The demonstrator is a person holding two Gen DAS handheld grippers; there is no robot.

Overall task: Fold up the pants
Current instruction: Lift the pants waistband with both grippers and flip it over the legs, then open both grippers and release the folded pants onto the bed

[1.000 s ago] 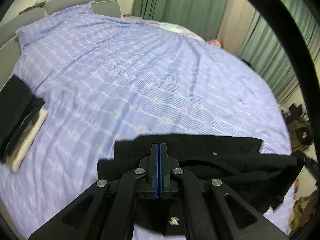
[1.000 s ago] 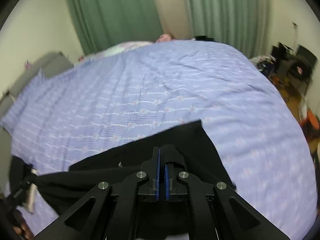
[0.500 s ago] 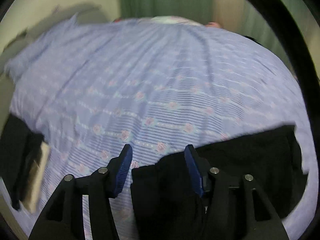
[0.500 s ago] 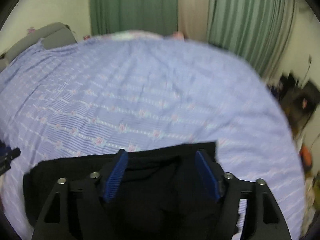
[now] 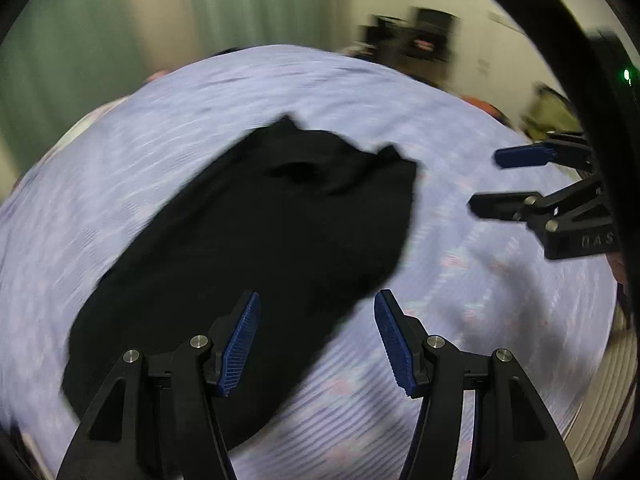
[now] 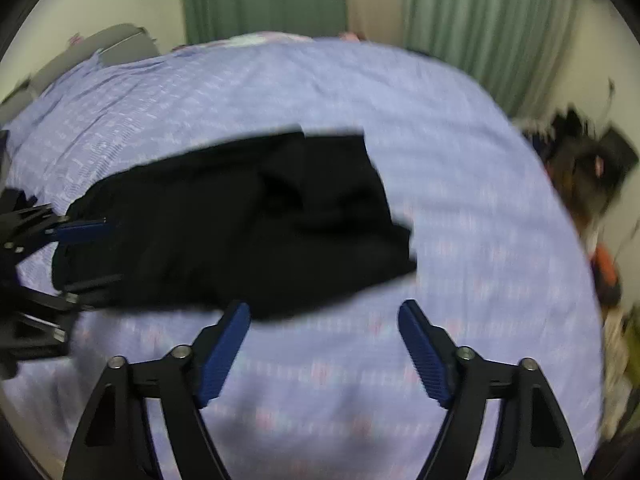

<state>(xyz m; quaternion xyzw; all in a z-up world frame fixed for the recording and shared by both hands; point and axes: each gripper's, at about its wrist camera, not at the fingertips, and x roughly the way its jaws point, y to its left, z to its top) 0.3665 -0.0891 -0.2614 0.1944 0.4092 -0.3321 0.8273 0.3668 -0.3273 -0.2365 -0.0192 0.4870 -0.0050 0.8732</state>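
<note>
The black pants lie in a loosely folded, rumpled heap on the lilac patterned bed sheet. My left gripper is open just above their near edge, and the pads touch no cloth. In the right wrist view the pants lie ahead of my right gripper, whose jaws are closing over bare sheet with nothing between them. Each gripper shows in the other's view: the right gripper beside the pants' right end, the left gripper at their left end. Both views are motion-blurred.
Green curtains hang behind the bed. A grey headboard stands at the far left. Dark clutter and bags lie on the floor past the bed's right edge. Sheet stretches beyond the pants.
Both grippers were shut on the pants, then opened and let them go. The pants now rest on the bed. Both hands drew back, and the left one rolled and swung rightward.
</note>
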